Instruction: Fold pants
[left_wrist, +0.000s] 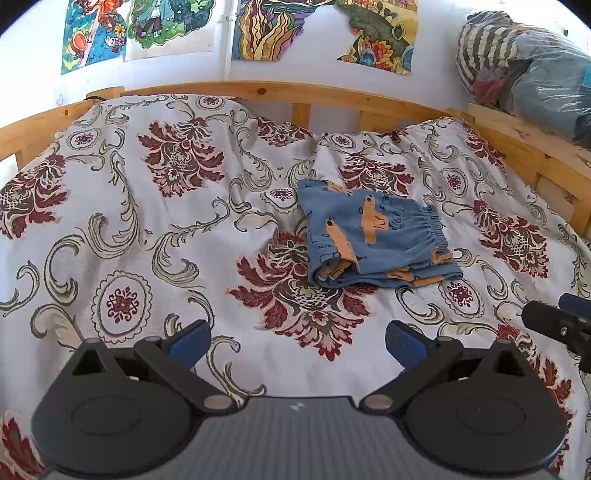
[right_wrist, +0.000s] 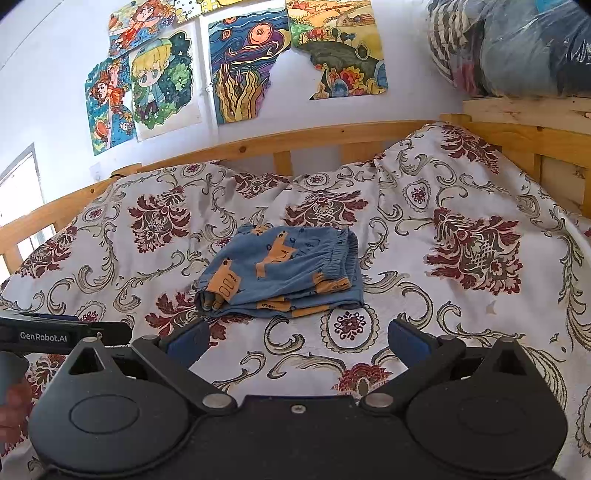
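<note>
Folded pants (left_wrist: 373, 240) flat on patterned bedspread (left_wrist: 147, 221).
Well ahead of both grippers, untouched; left gripper (left_wrist: 298, 345) fingers spread wide, empty; right gripper (right_wrist: 299, 343) likewise spread, pants beyond fingertips.

A wooden-railed bed (left_wrist: 280, 90) fills the view, draped in a rumpled white spread (left_wrist: 155, 236) with dark red florals. On that spread lie blue pants (left_wrist: 373, 240), folded into a compact stack, waistband to the right.

"GenRobot.AI" in white on the left tongs (right_wrist: 66, 334) body.
</note>
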